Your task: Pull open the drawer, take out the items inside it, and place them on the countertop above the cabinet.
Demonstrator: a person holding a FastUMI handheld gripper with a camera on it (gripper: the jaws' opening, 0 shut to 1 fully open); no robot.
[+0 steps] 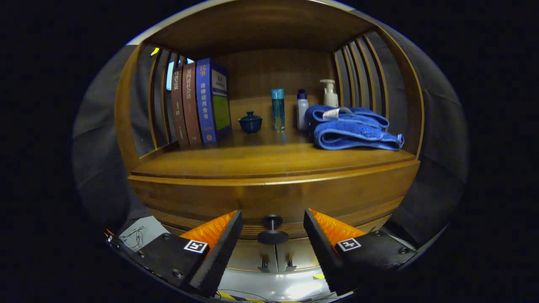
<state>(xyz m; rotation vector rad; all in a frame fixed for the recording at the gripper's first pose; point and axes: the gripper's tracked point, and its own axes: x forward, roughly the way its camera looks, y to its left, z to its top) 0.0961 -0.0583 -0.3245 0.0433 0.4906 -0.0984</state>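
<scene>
Drawer (273,198) knob (273,230) sits between the level gripper's (273,235) 2 spread fingers, untouched.

The scene is dim and warm-toned. Light falls from the front and above onto the countertop (273,162), leaving the back panel of the alcove in shadow. A bright glare patch sits on the pale floor (290,290) below the cabinet. Strong fisheye distortion bows the drawer front (269,198) and the side slats outward. The gripper (273,235), its fingers spread wide apart either side of the black drawer knob (273,230), looks sharp; the books (202,105) and blue towel (353,128) are slightly soft.
</scene>
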